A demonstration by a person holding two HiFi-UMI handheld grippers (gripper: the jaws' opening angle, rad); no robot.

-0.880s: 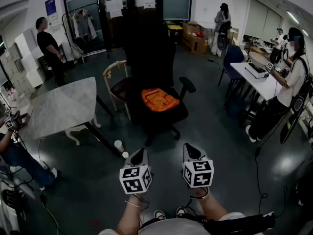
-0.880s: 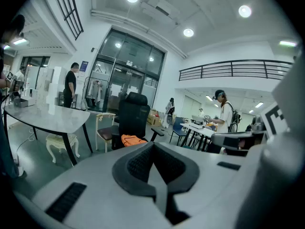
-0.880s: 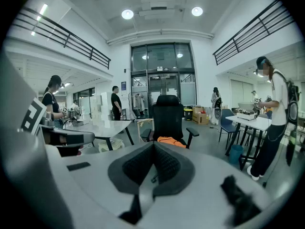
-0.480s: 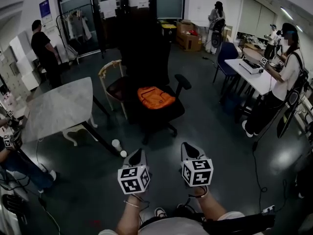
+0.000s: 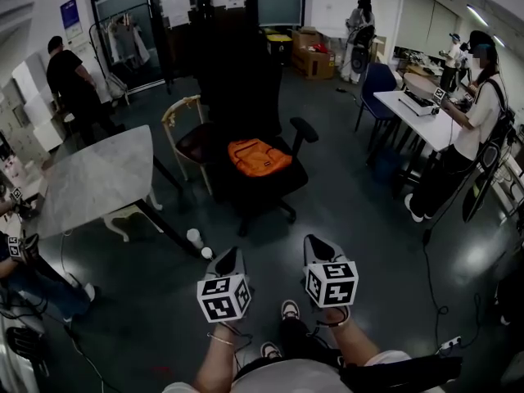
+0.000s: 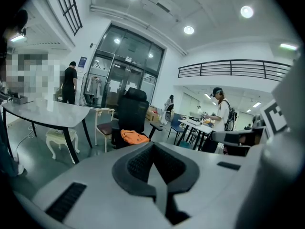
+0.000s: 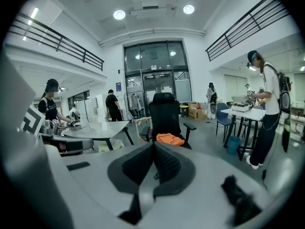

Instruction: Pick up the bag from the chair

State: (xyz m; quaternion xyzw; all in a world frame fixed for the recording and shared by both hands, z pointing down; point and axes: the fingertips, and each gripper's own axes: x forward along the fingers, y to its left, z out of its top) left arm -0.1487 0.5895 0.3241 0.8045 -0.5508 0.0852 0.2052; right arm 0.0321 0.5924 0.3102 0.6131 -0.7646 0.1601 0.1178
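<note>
An orange bag (image 5: pixel 258 156) lies flat on the seat of a black office chair (image 5: pixel 246 97) in the middle of the room; it also shows small in both gripper views, bag (image 6: pixel 133 137) and bag (image 7: pixel 170 139). My left gripper (image 5: pixel 230 259) and right gripper (image 5: pixel 318 246) are held side by side low in the head view, well short of the chair. Both point toward the chair, slightly downward. The jaws of each are pressed together with nothing between them.
A grey marble-top table (image 5: pixel 98 178) stands left of the chair, with a wooden chair (image 5: pixel 187 142) behind it. Two white cups (image 5: pixel 196 241) sit on the floor ahead of my left gripper. People stand at a white desk (image 5: pixel 426 113) on the right; a cable (image 5: pixel 434 293) trails there.
The chair and bag have shifted slightly up and left in the head view as I step forward; a shoe now shows between my arms. Both grippers keep their pose.
</note>
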